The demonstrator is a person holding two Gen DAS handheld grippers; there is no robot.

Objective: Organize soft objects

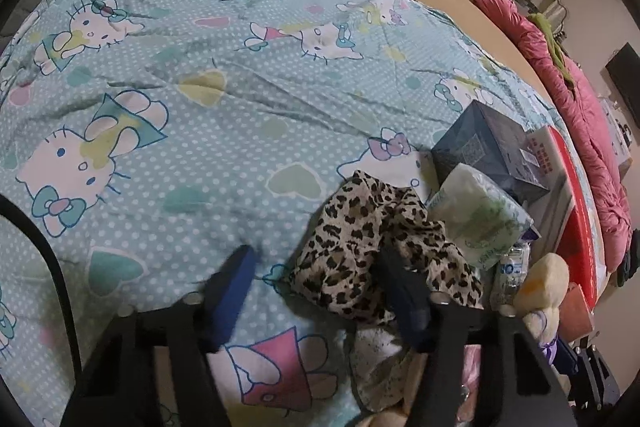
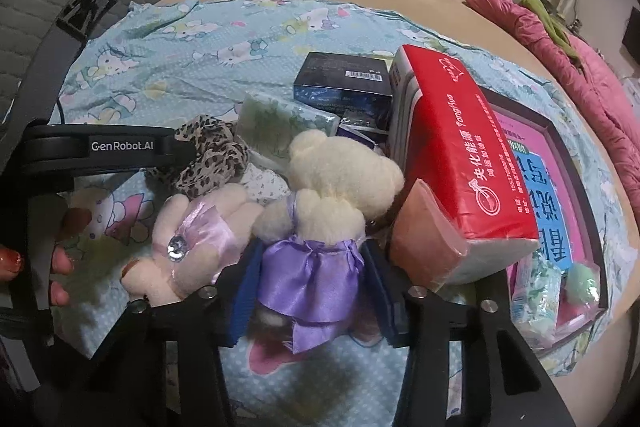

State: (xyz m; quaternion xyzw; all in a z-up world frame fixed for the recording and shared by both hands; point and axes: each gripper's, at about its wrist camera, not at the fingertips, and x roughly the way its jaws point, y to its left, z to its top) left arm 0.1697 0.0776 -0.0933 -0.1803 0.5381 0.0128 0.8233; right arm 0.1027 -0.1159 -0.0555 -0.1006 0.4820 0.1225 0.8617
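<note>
A cream plush bear point(image 2: 328, 187) in a purple satin dress lies on the cartoon-cat bedsheet point(image 2: 168, 67). My right gripper point(image 2: 312, 255) is shut on it, a blue pad pressed against each side of the dress. A second plush point(image 2: 192, 239) with a pink ribbon lies just to its left. A leopard-print cloth point(image 1: 360, 247) lies crumpled on the sheet. My left gripper point(image 1: 316, 283) stands open over its left edge: the right finger rests on the cloth, the left finger point(image 1: 236, 291) on bare sheet beside it. The bear point(image 1: 544, 283) also shows at the right of the left wrist view.
Behind the plush toys are a green-white tissue pack point(image 2: 276, 119), a dark blue box point(image 2: 344, 83), a red tissue pack point(image 2: 460, 155) and an orange pack point(image 2: 424, 227). A black-framed tray point(image 2: 560, 131) lies at the right. A pink quilt point(image 2: 580, 75) runs along the bed's right edge. Fingers of a hand point(image 2: 60, 259) hold the left gripper.
</note>
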